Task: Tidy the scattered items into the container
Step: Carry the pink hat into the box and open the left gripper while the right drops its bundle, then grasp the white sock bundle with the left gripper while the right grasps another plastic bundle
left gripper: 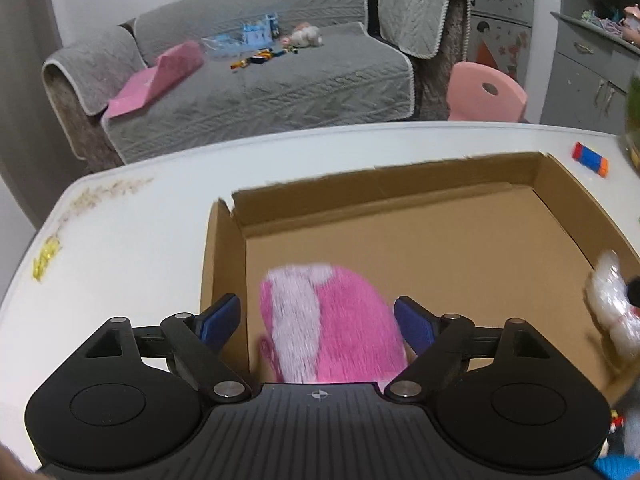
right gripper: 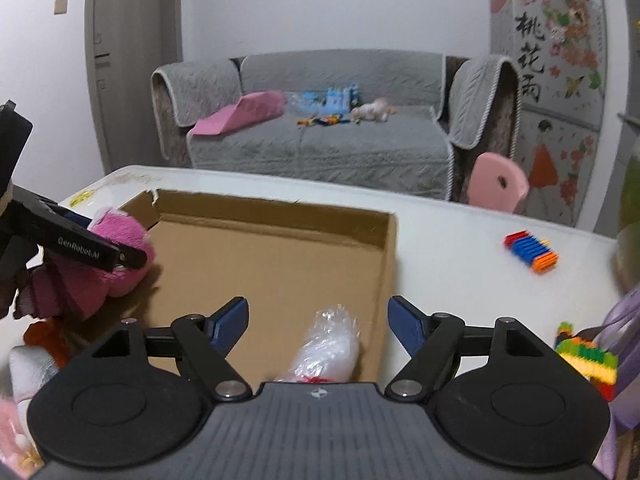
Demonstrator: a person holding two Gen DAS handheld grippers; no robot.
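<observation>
The cardboard box (left gripper: 420, 252) sits open on the white table (left gripper: 132, 220), low-walled, its brown floor mostly bare. Your pink plush toy (left gripper: 328, 320) is over the box's near left corner, between the blue pads of your left gripper (left gripper: 318, 320). Those jaws are spread, with a gap showing on the left side of the plush, so the pads are not pressing it; the right pad is very close to the fur and you cannot tell whether it touches. In the right wrist view the same plush (right gripper: 120, 248) bulges beside the left gripper's black finger (right gripper: 80, 248) at the box's left wall.

Your right gripper (right gripper: 318, 324) is released too: both blue pads stand well apart from the clear crinkly plastic bag (right gripper: 328, 348), which lies inside the box (right gripper: 280, 256) near its right wall, something red showing at its near end. The left wrist view shows that bag (left gripper: 612, 312) blurred at the right edge.

Outside the box, a striped block of blue, orange and red bricks (right gripper: 532, 252) lies on the table to the right, and a green, yellow and red brick piece (right gripper: 588, 356) sits nearer you. Beyond the table are 1 grey sofa (right gripper: 320, 140) scattered with toys and 1 pink chair (right gripper: 500, 184).
</observation>
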